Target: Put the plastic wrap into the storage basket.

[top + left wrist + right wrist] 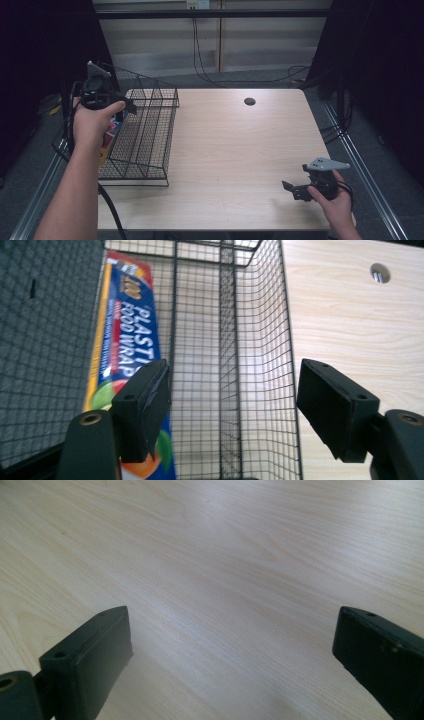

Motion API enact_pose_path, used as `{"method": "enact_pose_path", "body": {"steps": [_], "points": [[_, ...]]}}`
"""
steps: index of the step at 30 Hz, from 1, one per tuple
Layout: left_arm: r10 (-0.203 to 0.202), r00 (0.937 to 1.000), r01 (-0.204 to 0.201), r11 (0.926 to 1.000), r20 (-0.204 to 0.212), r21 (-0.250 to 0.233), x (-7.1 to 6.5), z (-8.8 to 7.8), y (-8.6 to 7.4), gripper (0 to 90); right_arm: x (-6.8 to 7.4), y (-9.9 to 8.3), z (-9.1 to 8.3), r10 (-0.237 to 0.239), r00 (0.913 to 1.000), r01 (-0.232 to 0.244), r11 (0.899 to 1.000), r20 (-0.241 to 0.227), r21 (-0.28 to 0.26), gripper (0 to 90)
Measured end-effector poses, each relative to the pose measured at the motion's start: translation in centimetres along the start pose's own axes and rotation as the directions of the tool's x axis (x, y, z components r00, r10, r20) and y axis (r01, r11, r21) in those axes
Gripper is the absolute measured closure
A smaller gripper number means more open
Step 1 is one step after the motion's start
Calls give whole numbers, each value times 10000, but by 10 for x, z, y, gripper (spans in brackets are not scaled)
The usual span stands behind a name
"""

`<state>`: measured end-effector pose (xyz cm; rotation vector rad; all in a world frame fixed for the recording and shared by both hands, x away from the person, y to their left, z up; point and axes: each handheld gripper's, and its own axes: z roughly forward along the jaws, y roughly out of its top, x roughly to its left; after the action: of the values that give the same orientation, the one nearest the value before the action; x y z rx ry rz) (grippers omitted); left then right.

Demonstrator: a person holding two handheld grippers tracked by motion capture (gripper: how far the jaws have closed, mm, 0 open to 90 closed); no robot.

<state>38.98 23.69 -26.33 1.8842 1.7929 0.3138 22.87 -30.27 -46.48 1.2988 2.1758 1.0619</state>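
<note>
A black wire basket (145,135) stands at the left end of the wooden table (235,150). Inside it lies a long blue box of plastic food wrap (125,340), along the basket's left side beyond a wire divider (227,340). A bit of that box (111,131) peeks out past the hand in the high view. My left gripper (129,107) hovers over the basket, open (232,405), nothing between its jaws and apart from the box. My right gripper (290,189) rests low near the table's front right corner, open (232,650) over bare wood.
A round cable hole (249,101) sits near the table's far edge, also seen as the hole (379,273) in the left gripper view. Cables trail on the floor behind the table. Metal rails run along both sides of the table.
</note>
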Motion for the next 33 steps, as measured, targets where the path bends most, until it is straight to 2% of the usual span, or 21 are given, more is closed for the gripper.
{"method": "enact_pose_path", "body": {"steps": [8, 15, 23, 31, 33], "points": [[387, 9975, -383, 9992, 583, -69, -15, 5, -5, 242, 1, 0, 1, -51, 10000, 51, 10000, -13, 22, 24], [678, 9938, -670, 9977, 884, -125, -25, 12, -10, 205, 2, 0, 1, -103, 9999, 103, 9999, -41, 12, 24], [1163, 9847, -1165, 9932, 1294, -62, -40, 22, -15, 178, 2, 1, 1, -104, 9999, 105, 9999, -75, 39, 24], [1427, 9789, -1424, 9897, 1462, -126, -49, 27, -19, 162, 3, 0, 1, -132, 9999, 132, 9999, -56, 42, 24], [1499, 9754, -1496, 9886, 1618, -140, -51, 30, -21, 159, 3, 1, 1, -75, 10000, 76, 10000, -48, 50, 24]]}}
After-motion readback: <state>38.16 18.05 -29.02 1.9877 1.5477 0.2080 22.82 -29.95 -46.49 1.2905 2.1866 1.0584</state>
